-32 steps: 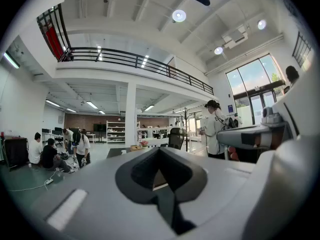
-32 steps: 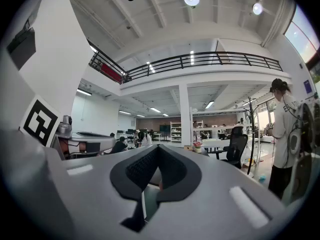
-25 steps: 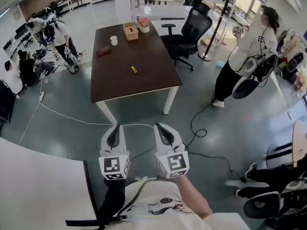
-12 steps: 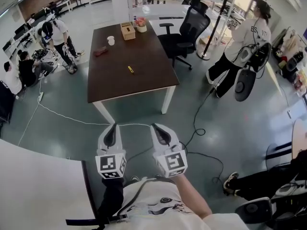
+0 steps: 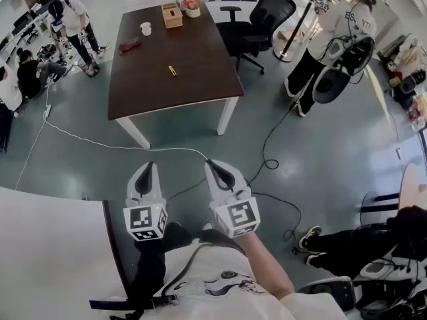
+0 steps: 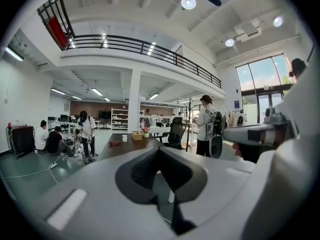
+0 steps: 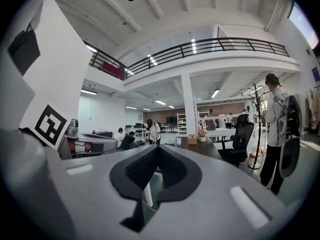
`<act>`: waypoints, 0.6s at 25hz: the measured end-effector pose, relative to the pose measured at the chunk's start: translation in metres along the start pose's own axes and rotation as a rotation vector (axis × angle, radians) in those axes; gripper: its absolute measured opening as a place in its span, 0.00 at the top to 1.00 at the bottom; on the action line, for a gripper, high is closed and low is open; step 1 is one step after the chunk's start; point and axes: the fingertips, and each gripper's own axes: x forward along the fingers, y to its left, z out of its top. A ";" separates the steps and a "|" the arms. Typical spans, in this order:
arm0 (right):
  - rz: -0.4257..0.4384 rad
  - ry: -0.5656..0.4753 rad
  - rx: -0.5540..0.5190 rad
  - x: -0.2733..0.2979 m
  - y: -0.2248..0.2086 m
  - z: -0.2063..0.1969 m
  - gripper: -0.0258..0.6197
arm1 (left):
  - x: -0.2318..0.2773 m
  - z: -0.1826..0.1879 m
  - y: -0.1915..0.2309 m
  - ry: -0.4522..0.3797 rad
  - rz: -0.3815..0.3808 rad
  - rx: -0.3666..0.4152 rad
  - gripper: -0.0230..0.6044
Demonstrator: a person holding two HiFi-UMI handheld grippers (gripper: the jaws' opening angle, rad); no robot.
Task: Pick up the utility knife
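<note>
The utility knife (image 5: 172, 71), small and yellow, lies near the middle of the dark brown table (image 5: 200, 92), far ahead of both grippers. My left gripper (image 5: 148, 167) and right gripper (image 5: 209, 163) hang side by side over the grey floor, short of the table's near edge. Both point toward the table, and both are shut with nothing in them. In the left gripper view the left gripper (image 6: 160, 149) has its jaws together, with the table (image 6: 125, 145) beyond. The right gripper (image 7: 156, 148) looks the same in its own view. In both gripper views the knife is too small to make out.
On the table's far end stand a white cup (image 5: 145, 28), a wooden box (image 5: 172, 15), a flower pot (image 5: 192, 3) and a red thing (image 5: 129, 44). A black office chair (image 5: 263, 19) and a standing person (image 5: 333, 39) are to the right. Cables (image 5: 100, 144) cross the floor. A white desk (image 5: 47, 245) sits at lower left.
The table has slid up in the head view, and both grippers sit lower in it, still shut. The person at the right has stepped along beside the chair.
</note>
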 end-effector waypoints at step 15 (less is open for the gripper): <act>0.012 0.002 -0.018 0.113 -0.029 0.020 0.96 | 0.101 0.009 0.069 0.011 -0.017 -0.025 0.97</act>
